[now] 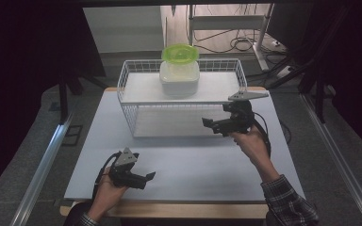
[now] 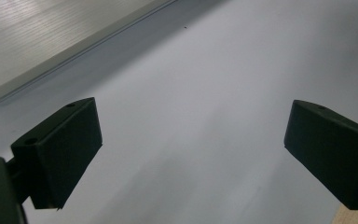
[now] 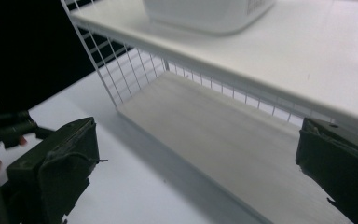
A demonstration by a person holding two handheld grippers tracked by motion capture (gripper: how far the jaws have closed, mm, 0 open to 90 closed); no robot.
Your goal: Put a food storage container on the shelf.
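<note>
Two grippers, both with jaws spread and empty. The right gripper (image 1: 217, 125) hovers by the wire rack (image 1: 128, 80), whose top shelf carries the white container (image 1: 179, 77); better to rise above the shelf edge before reaching. The left gripper (image 1: 143, 179) rests low over the bench (image 1: 193, 165).

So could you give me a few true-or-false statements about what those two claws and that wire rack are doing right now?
1. The white container sits on the wire rack's top shelf. True.
2. A green bowl rests on the container. True.
3. The right claw grips the container. False: it is open, empty, in front of the rack.
4. The left claw is shut. False: its jaws stand wide apart over the table.
</note>
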